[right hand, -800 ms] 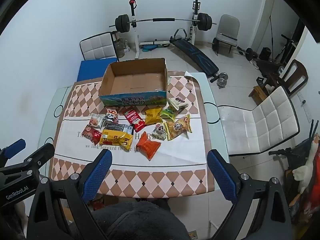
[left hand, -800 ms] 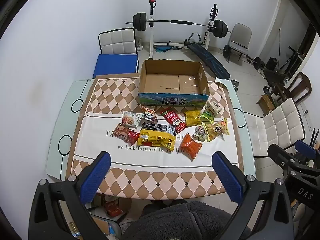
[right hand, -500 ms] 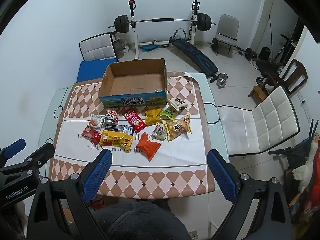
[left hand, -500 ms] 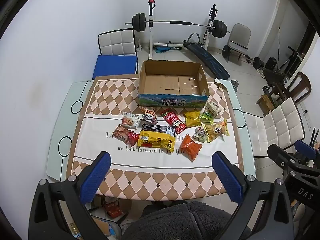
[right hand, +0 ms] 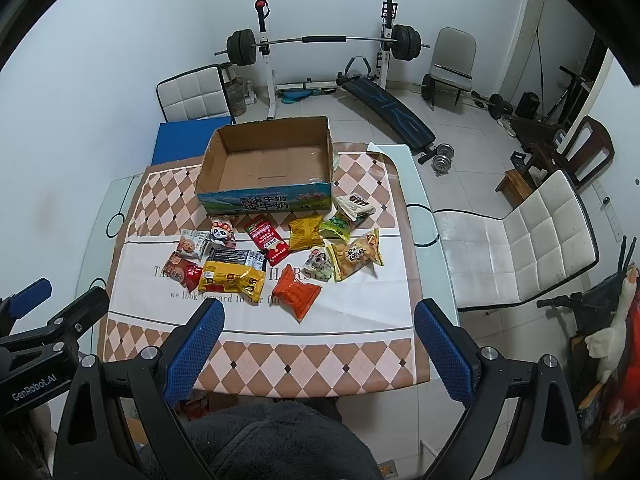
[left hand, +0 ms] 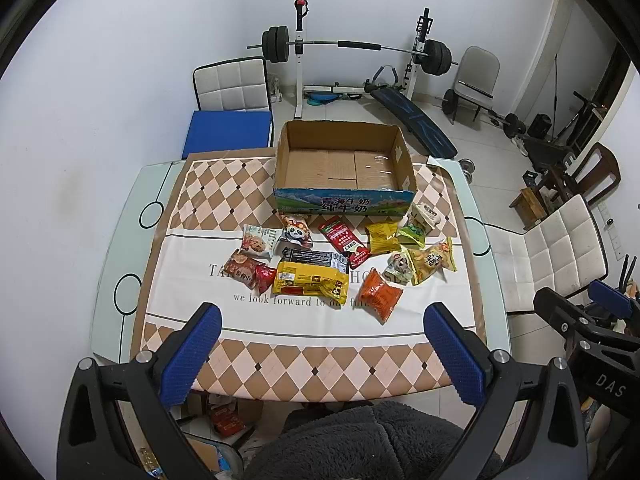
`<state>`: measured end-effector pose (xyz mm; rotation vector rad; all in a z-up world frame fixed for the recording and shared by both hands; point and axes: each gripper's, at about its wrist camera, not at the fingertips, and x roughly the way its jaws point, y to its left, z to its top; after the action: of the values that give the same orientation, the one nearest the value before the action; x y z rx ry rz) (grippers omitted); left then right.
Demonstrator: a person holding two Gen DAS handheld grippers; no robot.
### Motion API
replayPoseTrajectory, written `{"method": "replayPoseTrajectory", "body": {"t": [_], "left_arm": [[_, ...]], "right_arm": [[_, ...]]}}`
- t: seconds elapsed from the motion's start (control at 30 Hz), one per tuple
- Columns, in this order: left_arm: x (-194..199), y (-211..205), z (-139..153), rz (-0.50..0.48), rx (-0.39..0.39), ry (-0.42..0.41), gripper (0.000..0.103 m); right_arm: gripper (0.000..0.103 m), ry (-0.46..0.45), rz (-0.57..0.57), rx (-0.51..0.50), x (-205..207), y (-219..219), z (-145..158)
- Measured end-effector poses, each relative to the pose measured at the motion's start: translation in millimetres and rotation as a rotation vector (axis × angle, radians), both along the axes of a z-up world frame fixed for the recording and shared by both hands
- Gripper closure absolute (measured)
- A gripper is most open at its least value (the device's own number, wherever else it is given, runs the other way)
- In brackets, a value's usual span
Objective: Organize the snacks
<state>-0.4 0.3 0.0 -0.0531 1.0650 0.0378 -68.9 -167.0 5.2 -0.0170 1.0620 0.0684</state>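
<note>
An open, empty cardboard box (left hand: 344,168) (right hand: 268,164) stands at the far side of the table. Several snack packets lie in front of it: a large yellow bag (left hand: 310,278) (right hand: 232,278), an orange packet (left hand: 379,295) (right hand: 297,291), a red packet (left hand: 344,240), a panda packet (left hand: 297,230). My left gripper (left hand: 320,350) is open and empty, high above the table's near edge. My right gripper (right hand: 318,346) is open and empty, beside it to the right.
The table has a checkered cloth (left hand: 320,364) over glass. White chairs stand at the right (right hand: 516,240) and behind the table (left hand: 232,84). A barbell rack (left hand: 352,46) and bench stand at the back wall.
Both views have shifted slightly; the table and snacks sit a little farther up in frame. Nothing on the table has moved and both grippers stay open.
</note>
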Motion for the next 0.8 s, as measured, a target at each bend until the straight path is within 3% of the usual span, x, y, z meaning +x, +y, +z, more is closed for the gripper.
{"method": "replayPoseTrajectory", "body": {"t": [0.8], "left_arm": [[-0.1,0.5,0.1,-0.002,-0.002,-0.003,0.000]], "right_arm": [[0.005,-0.002,0.000,-0.003,-3.4,-1.0,0.4]]}}
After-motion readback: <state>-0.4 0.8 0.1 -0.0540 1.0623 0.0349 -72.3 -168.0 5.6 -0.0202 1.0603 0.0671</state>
